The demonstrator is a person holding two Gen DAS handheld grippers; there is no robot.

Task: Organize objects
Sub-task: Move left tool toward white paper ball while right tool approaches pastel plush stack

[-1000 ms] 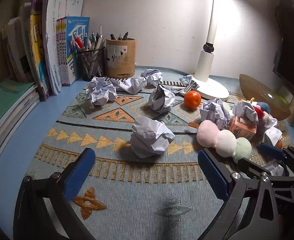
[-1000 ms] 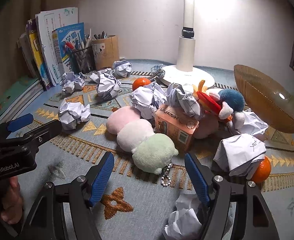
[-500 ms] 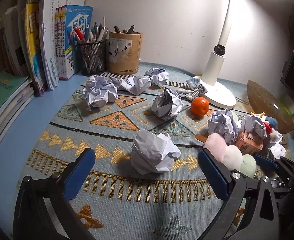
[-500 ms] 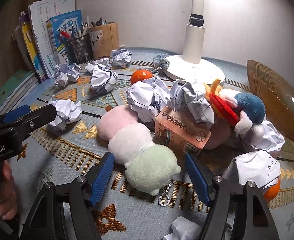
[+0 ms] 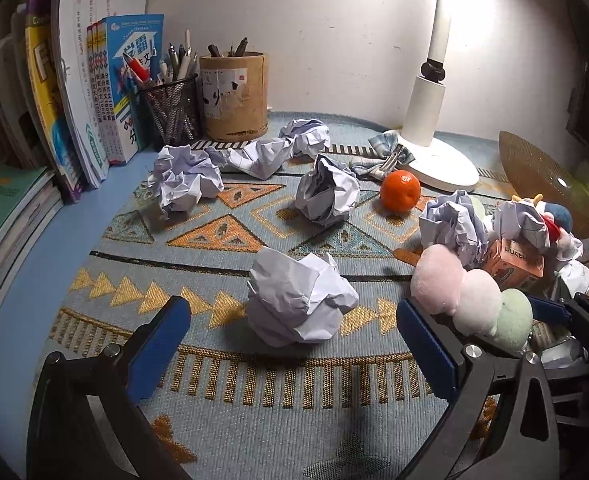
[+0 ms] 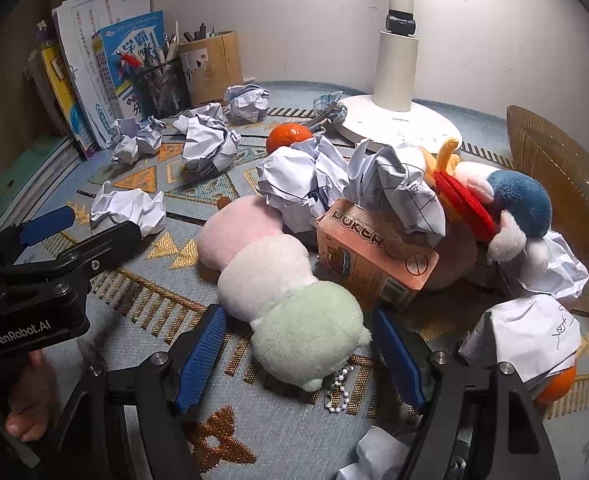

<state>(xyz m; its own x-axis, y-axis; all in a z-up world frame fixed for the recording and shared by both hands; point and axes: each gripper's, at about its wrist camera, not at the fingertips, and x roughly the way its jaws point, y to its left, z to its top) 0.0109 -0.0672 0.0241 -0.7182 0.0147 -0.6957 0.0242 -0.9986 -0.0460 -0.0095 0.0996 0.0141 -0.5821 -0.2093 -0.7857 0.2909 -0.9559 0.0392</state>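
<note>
Left wrist view: your left gripper [image 5: 290, 350] is spread wide with nothing in it, and a crumpled paper ball [image 5: 300, 300] lies on the patterned mat [image 5: 254, 420] just ahead between its fingers. Right wrist view: your right gripper [image 6: 298, 360] is also spread and empty, its blue pads [image 6: 200, 358] flanking the green end of the three-ball plush [image 6: 282, 280], which touches the pink poker box [image 6: 374, 258].

Both wrist views look low across the mat [image 5: 230, 412] toward the wall, sharing the lamp [image 5: 434, 120] [image 6: 398, 80].
</note>
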